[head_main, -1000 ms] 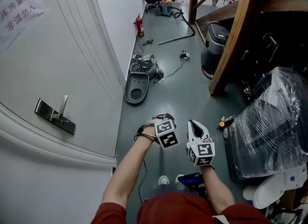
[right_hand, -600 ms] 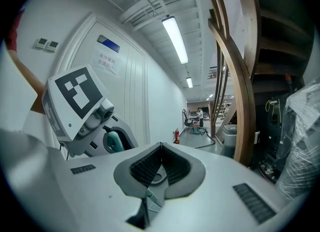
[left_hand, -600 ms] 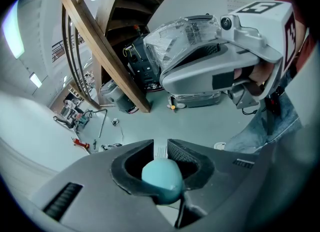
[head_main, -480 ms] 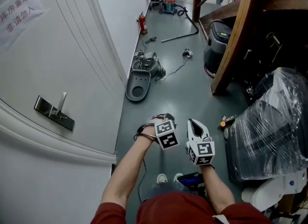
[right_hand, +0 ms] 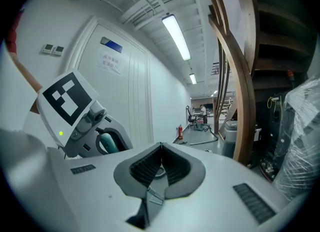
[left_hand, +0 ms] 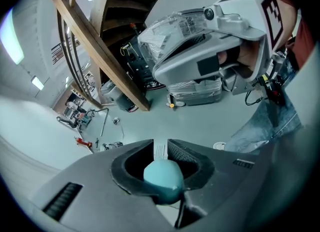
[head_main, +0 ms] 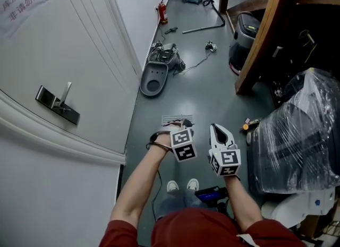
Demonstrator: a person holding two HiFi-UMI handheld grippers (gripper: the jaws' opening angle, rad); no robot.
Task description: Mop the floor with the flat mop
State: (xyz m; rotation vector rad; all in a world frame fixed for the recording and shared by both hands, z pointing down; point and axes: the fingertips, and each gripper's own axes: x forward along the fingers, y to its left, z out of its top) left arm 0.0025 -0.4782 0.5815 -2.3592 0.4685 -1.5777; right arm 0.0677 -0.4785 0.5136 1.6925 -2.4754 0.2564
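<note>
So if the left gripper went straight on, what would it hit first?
Probably the flat mop head on the floor; the left gripper is shut on the teal handle and points down it.

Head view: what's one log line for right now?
left tool: shut on teal mop handle | right tool: shut, empty | mop head: on floor

White panelled door w/ metal lever handle runs along the L side, w/ grey floor to its R. Dark wooden stair beam and clear-plastic-wrapped bundle are on the R side, bundle nearer. Grey oval plastic shell lies ahead beside white wall; red fire extinguisher stands farther back against it. Left gripper is just L of right gripper, w/ teal rounded handle end betw. the L one's jaws.
</note>
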